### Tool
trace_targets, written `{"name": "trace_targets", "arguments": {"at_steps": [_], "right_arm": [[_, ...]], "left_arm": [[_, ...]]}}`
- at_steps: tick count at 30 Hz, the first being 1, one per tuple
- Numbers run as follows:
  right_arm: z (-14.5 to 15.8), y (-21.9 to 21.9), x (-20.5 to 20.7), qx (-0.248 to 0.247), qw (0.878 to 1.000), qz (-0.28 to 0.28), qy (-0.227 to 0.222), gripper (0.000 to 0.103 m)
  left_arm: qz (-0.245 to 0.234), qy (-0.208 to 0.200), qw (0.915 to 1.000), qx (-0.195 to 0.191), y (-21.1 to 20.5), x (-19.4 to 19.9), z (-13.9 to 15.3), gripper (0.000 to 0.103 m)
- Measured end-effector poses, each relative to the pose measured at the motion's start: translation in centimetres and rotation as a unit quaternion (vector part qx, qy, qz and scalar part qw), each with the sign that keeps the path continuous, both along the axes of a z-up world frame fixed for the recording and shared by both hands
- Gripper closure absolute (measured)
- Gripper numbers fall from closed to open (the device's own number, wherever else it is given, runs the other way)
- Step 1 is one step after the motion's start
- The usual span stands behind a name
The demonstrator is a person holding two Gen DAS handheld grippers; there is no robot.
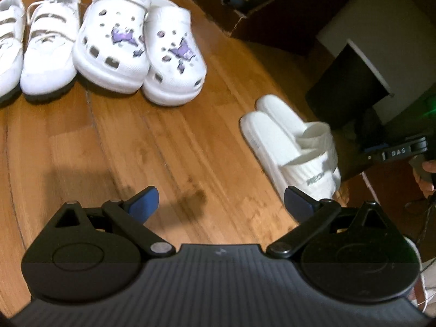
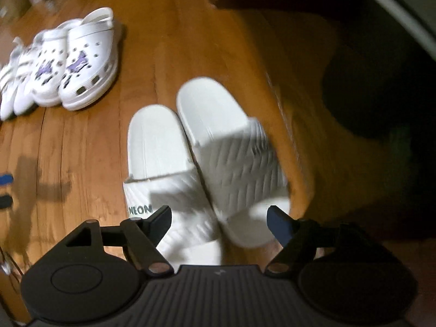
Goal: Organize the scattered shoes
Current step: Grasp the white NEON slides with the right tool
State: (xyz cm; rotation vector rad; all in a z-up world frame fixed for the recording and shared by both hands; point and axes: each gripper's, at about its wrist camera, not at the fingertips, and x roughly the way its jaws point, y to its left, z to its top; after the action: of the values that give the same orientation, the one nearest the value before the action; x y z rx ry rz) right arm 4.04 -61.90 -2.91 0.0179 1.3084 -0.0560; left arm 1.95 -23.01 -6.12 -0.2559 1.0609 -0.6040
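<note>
White slides lie paired on the wooden floor, apart from the clogs and sneakers row. Both tongs, left and right, are spread, empty. Next, I judge: the right tongs pinch a slide and bring it into the row.

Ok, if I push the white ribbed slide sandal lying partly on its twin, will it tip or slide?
The white ribbed slide sandal has a flat, broad sole, so tipping seems unlikely. Its toe lies on its twin, so a nudge could drag both along. On the smooth wooden floor it probably slides easily. It looks like foam: likely light.
</note>
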Motion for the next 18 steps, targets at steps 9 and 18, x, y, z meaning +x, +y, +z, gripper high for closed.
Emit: {"name": "trace_targets", "arguments": {"at_steps": [9,18], "right_arm": [[-7.8,3.5,-2.4,-0.074,0.991,0.089,0.072,0.042],[-5.6,4.8,-2.5,-0.079,0.993,0.087,-0.019,0.045]], "left_arm": [[0.014,0.013,0.9998,0.001,1.9,-0.5,-1.3,0.003],[0.019,0.022,0.9996,0.005,2.8,-0.4,-2.0,0.003]]}}
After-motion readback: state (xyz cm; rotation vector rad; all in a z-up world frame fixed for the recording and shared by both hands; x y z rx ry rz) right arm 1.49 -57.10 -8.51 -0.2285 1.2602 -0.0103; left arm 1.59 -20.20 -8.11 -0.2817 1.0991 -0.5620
